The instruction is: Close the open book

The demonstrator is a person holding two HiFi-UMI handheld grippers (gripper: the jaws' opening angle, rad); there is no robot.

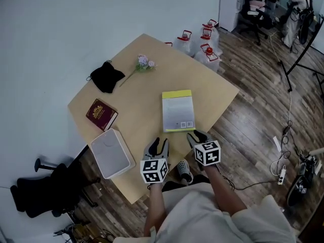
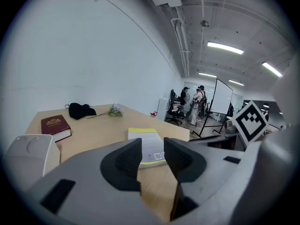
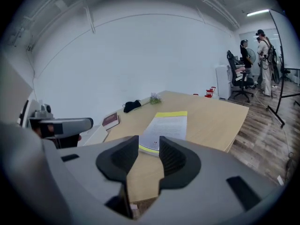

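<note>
On the near part of the tan table (image 1: 136,75), in the head view, a white book with a yellow band (image 1: 177,110) lies flat. It looks already shut. Its long axis runs straight away from the person, with the yellow band at the far end and the barcode end nearest. The right gripper (image 1: 198,136) sits just beside the book's near right corner. The left gripper (image 1: 158,147) is a little farther off, below the near left corner, so the right hand seems the nearer.

In the left gripper view, the jaws stand wide apart with nothing between them. The book (image 2: 145,139) lies ahead on the table, showing through the gap.

In the right gripper view, the jaws stand narrowly apart and empty. The book (image 3: 168,125) lies ahead and slightly right, lengthwise away.
</note>
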